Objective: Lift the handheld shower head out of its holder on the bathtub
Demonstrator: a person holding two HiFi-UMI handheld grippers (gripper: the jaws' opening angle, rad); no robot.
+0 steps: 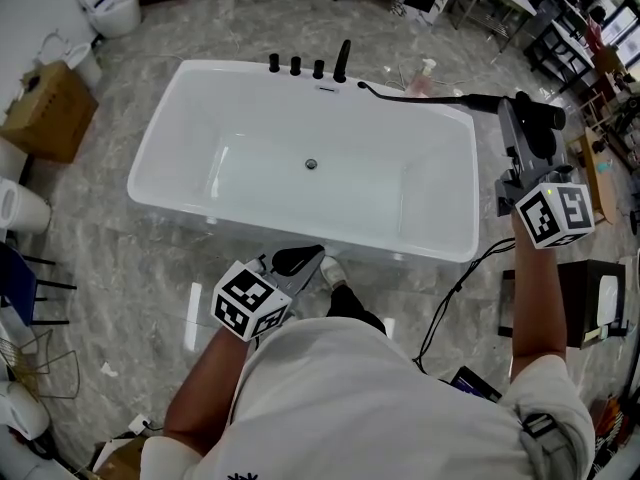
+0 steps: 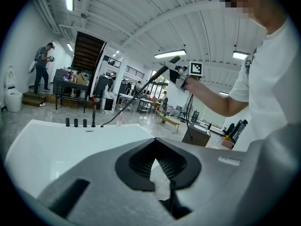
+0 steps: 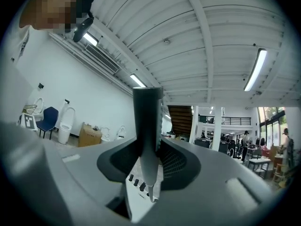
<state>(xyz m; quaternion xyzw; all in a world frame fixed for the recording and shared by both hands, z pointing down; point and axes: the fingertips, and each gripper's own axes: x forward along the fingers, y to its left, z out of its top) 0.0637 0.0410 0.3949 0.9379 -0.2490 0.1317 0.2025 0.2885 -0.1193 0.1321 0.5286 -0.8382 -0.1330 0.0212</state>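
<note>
The black handheld shower head point(image 1: 483, 100) is off the white bathtub point(image 1: 160, 138) and hangs in the air past the tub's far right corner. My right gripper point(image 1: 528, 120) is shut on its handle. In the right gripper view the handle point(image 3: 147, 121) stands upright between the pads. Its black hose point(image 1: 410, 95) runs back to the tub deck beside the black spout point(image 1: 342, 60) and knobs point(image 1: 295, 65). The left gripper view shows the raised shower head point(image 2: 164, 69) too. My left gripper point(image 1: 298, 259) hovers near the tub's front edge, shut and holding nothing.
A cardboard box point(image 1: 50, 108) and a toilet point(image 1: 110, 8) stand left of the tub. A black box point(image 1: 585, 303) and a floor cable point(image 1: 450, 298) lie to the right. Tables and shelving fill the back right; a person point(image 2: 42, 65) stands far off.
</note>
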